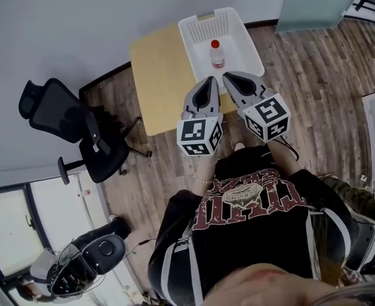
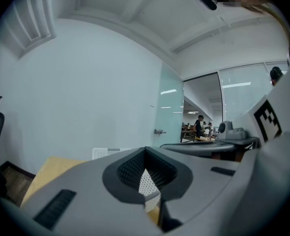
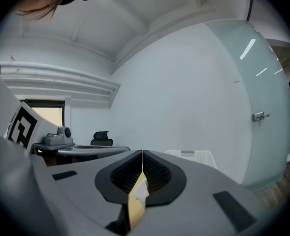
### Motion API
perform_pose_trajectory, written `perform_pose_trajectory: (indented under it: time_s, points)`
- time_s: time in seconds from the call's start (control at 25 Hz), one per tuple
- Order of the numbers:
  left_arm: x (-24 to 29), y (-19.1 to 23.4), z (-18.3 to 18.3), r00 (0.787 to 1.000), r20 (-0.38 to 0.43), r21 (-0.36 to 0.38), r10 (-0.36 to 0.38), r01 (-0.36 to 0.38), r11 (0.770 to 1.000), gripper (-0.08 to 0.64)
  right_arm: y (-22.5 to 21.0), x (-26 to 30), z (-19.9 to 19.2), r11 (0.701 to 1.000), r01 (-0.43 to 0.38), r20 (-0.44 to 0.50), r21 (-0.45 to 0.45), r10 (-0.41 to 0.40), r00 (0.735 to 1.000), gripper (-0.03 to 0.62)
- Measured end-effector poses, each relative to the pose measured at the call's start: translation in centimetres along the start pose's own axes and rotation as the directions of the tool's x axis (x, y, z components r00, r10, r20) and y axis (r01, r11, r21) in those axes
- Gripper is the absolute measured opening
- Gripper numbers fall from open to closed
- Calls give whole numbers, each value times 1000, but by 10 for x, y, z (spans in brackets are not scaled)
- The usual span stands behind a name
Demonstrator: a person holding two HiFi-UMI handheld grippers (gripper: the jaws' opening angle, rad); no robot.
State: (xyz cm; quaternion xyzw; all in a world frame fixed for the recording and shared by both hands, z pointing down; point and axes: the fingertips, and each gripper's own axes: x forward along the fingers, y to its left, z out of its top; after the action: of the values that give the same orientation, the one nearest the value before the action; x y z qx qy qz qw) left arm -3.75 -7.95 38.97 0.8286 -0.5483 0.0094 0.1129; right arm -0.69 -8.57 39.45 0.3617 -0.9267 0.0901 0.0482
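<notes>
Hovering abreast before the basket (image 1: 190, 27): left tool (image 1: 209, 80), right tool (image 1: 228, 76), jaws together.

We record the left gripper (image 2: 145, 150) jaws together, empty; white basket (image 2: 105, 153) beyond, table (image 2: 48, 173) lower left.

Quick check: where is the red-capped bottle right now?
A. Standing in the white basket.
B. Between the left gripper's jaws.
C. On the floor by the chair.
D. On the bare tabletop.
A: the bottle stands inside the white basket on the table, while the left gripper and right gripper have their jaws together with nothing between them.
</notes>
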Motion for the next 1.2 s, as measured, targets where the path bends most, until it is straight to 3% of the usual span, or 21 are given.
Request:
perform_pose_trajectory:
  time_s: [0.32, 1.2]
  points:
    - [8, 8, -2, 1000, -7, -9, -5, 5, 1000, 48, -11, 3, -2, 1000, 29, -5, 8, -29, 1000, 18]
    - [50, 42, 14, 987, -32, 6, -158, 158, 987, 48, -24, 56, 12, 988, 151, 6, 16, -151, 988, 18]
